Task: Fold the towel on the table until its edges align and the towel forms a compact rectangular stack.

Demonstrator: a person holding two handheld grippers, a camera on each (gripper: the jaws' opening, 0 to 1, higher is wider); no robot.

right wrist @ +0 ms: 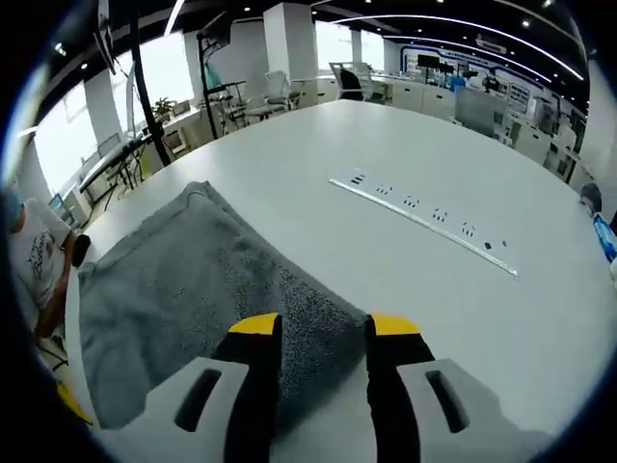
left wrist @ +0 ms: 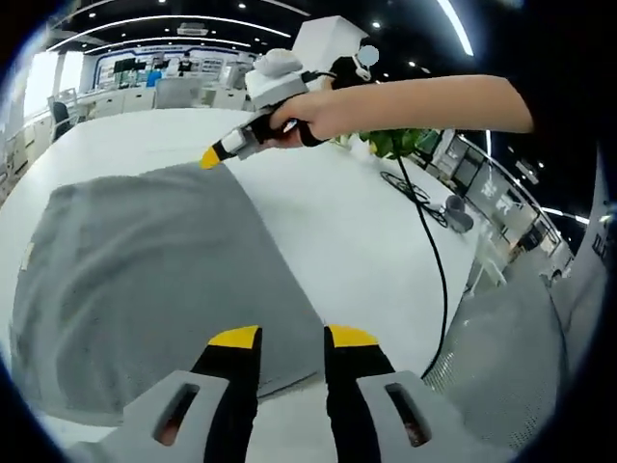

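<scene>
Two tongs work over a grey towel (left wrist: pixel 145 280) lying flat on a white table (left wrist: pixel 357 231). The left tongs (left wrist: pixel 293 338) hover with jaws apart, empty, their yellow tips just above the towel's near edge. Ahead of them, the right tongs (left wrist: pixel 210 157), held in a hand (left wrist: pixel 313 114), reach down to the towel's far corner; from here I cannot tell their state. In the right gripper view the right tongs (right wrist: pixel 325 326) stand open over the towel (right wrist: pixel 193 309), holding nothing. Beyond them lies a power strip (right wrist: pixel 424 220).
</scene>
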